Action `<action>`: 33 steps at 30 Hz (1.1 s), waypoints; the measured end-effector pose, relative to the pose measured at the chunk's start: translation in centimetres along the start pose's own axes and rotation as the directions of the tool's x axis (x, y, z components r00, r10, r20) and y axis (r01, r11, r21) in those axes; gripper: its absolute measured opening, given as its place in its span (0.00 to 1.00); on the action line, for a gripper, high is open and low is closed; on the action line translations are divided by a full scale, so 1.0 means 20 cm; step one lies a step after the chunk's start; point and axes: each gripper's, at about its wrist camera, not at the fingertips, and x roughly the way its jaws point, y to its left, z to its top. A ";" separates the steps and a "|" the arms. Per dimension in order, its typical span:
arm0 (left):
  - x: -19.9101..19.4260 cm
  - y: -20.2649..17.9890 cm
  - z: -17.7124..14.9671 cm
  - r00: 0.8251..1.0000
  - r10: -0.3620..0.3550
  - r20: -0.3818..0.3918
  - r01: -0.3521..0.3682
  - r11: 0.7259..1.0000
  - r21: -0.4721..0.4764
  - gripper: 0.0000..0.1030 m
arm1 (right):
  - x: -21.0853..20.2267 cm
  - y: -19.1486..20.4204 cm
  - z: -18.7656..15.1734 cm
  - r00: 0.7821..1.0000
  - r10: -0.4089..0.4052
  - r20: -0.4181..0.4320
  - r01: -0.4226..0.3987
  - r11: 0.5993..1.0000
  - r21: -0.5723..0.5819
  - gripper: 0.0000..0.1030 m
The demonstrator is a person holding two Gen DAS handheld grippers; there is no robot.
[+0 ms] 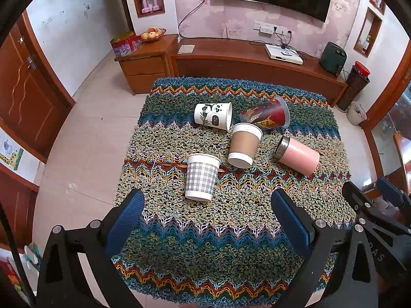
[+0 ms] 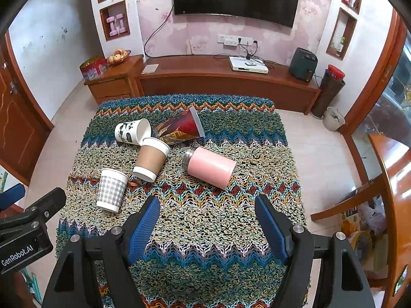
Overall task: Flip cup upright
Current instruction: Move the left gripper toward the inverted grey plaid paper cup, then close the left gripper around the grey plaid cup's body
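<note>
Bright, even indoor light — sharp focus, soft shadows (heavy fisheye bending, dark corners).

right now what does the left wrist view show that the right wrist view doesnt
Only the left wrist view shows the left gripper head-on with its jaws open, and the right gripper from the side. Only the right wrist view shows the right gripper head-on with its jaws open, and a wooden chair beside the table. Both show the knitted cloth with five cups lying on their sides: gingham cup, brown cup, panda cup, red cup, pink tumbler.
</note>
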 end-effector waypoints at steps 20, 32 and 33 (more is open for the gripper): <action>0.30 0.12 0.04 0.999 0.005 -0.050 -0.005 1.000 -0.004 0.97 | 0.24 0.11 -0.01 0.997 0.011 -0.078 -0.011 1.000 0.001 0.75; 0.56 0.11 0.05 0.993 -0.016 -0.113 0.019 1.000 0.023 0.97 | 0.39 0.14 -0.06 0.991 0.002 -0.135 0.000 1.000 0.021 0.75; 0.58 0.12 0.07 0.992 -0.021 -0.122 0.024 0.999 0.023 0.97 | 0.40 0.14 -0.07 0.990 0.000 -0.140 0.003 1.000 0.021 0.75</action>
